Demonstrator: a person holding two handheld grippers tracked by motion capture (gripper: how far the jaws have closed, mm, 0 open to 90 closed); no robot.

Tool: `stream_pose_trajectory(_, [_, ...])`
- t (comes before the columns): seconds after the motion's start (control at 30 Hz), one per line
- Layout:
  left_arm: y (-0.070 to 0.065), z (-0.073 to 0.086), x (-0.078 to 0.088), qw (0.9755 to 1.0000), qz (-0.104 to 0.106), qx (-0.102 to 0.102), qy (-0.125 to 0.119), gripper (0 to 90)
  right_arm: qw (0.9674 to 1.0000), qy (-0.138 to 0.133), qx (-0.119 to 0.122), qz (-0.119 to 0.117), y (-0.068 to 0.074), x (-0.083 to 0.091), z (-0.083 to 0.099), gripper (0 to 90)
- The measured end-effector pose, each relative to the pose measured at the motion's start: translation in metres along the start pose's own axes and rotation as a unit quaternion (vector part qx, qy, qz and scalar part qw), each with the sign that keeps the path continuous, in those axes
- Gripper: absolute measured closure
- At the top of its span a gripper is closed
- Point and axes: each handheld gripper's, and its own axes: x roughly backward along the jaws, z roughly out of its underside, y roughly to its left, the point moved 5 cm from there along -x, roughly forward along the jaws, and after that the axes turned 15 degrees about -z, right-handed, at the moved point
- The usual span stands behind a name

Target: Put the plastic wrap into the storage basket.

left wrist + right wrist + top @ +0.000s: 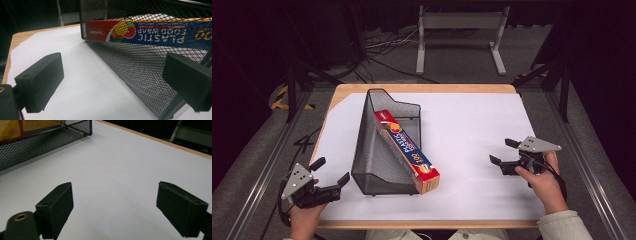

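A black wire-mesh file holder point(382, 150) lies on the white table sheet point(472, 130). A long plastic food wrap box point(408, 150), red, blue and yellow, lies in it, its near end sticking out of the holder's front. My left gripper point(331, 172) hovers at the table's front left corner, open and empty, its jaws just left of the holder's mesh wall point(140, 67). My right gripper point(503, 151) sits open over the bare sheet at the right, well away from the holder point(37, 142). The box point(155, 32) shows through the mesh.
The table's wooden edge point(422, 88) frames the sheet. Beyond the far edge stand a white metal frame point(460, 35) and floor cables point(382, 45). Dark stands flank both sides. Bare white sheet point(120, 170) lies between the holder and my right gripper.
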Motion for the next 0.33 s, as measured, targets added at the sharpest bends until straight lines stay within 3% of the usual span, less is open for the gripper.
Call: stream_pose_trajectory(0.33, [-0.001,0.000,0.002,1.0000,0.004,-0.002,0.000,4.7,0.9996,-0.005,-0.027,-0.010,-0.001,0.002,0.016,10.5])
